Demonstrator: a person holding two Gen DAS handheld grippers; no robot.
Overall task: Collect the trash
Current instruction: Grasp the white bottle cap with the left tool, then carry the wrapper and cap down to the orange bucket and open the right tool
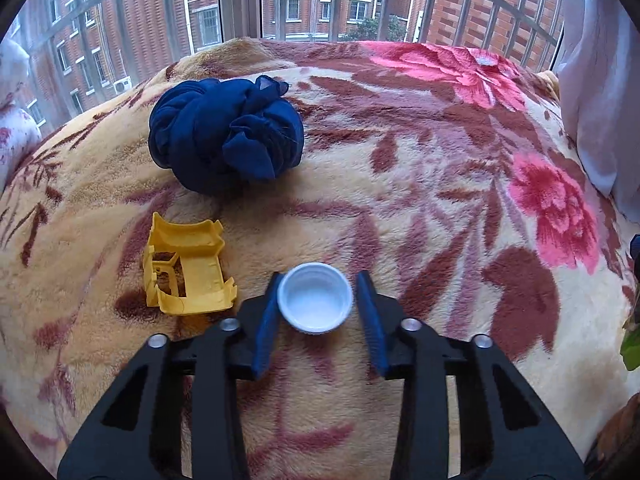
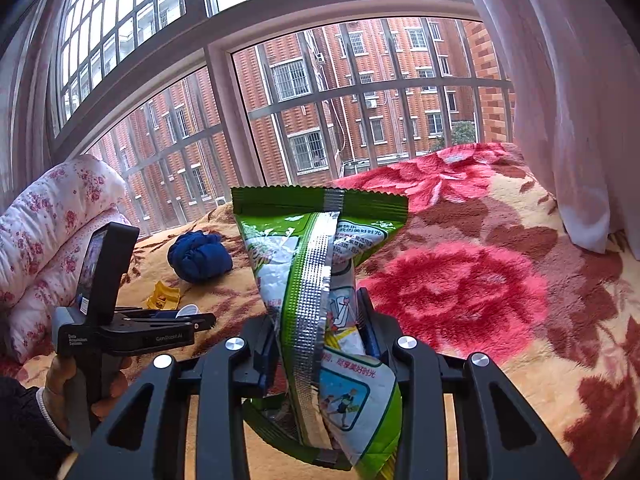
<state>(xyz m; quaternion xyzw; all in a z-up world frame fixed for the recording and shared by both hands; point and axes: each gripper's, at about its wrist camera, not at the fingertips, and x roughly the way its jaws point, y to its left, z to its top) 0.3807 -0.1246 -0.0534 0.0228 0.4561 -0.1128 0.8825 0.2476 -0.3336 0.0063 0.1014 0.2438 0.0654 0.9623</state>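
Observation:
A small white plastic cup (image 1: 315, 303) lies mouth-up on the flowered blanket (image 1: 420, 200). My left gripper (image 1: 316, 280) has its blue pads against the cup's two sides, low over the blanket. In the right wrist view the same gripper (image 2: 200, 318) appears at the left, a hand around its grip, with the cup (image 2: 188, 311) at its tips. My right gripper (image 2: 316, 312) is shut on a crumpled green and white snack wrapper (image 2: 316, 240), which stands up between the fingers above the blanket.
A broken yellow plastic piece (image 1: 186, 268) lies just left of the cup. Behind it sits a knotted dark blue cloth (image 1: 226, 132). A rolled floral quilt (image 2: 44, 232) rests at the far left, a white curtain (image 2: 560, 100) hangs at the right, and a barred window (image 2: 320, 100) backs the bed.

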